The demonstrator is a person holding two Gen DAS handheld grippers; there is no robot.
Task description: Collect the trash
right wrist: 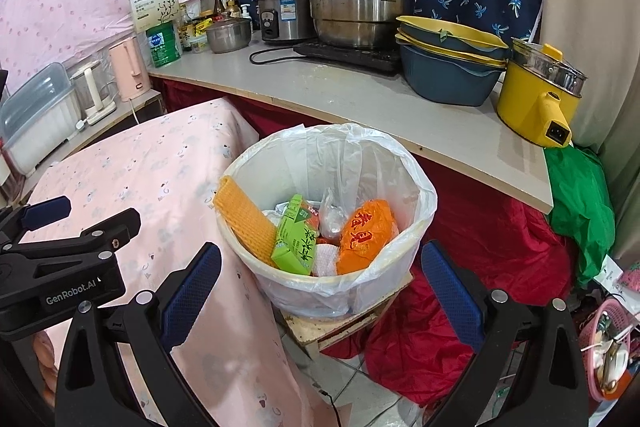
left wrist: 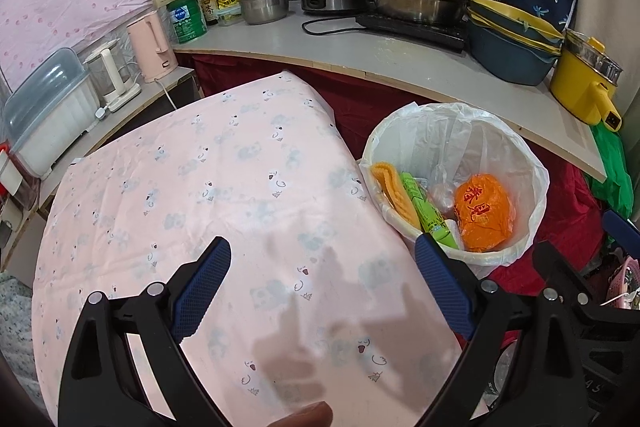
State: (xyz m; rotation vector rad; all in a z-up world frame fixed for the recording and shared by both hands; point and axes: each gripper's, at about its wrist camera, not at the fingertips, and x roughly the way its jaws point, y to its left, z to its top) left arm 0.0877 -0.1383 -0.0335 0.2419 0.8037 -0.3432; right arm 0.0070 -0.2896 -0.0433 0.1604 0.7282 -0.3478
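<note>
Left gripper (left wrist: 322,283) over the pink tabletop (left wrist: 224,179), fingers wide and empty; right gripper (right wrist: 320,281) likewise above the lined bin (right wrist: 404,263), trash inside. We risk nudging that bin off its small stand (right wrist: 340,327).

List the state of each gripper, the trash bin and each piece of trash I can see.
left gripper: open, empty, over the pink cloth.
right gripper: open, empty, before the bin.
trash bin: lined, uncovered, partly filled.
orange bag: in the bin.
green carton: in the bin, tilted.
orange mat: leaning on the bin's rim.
</note>
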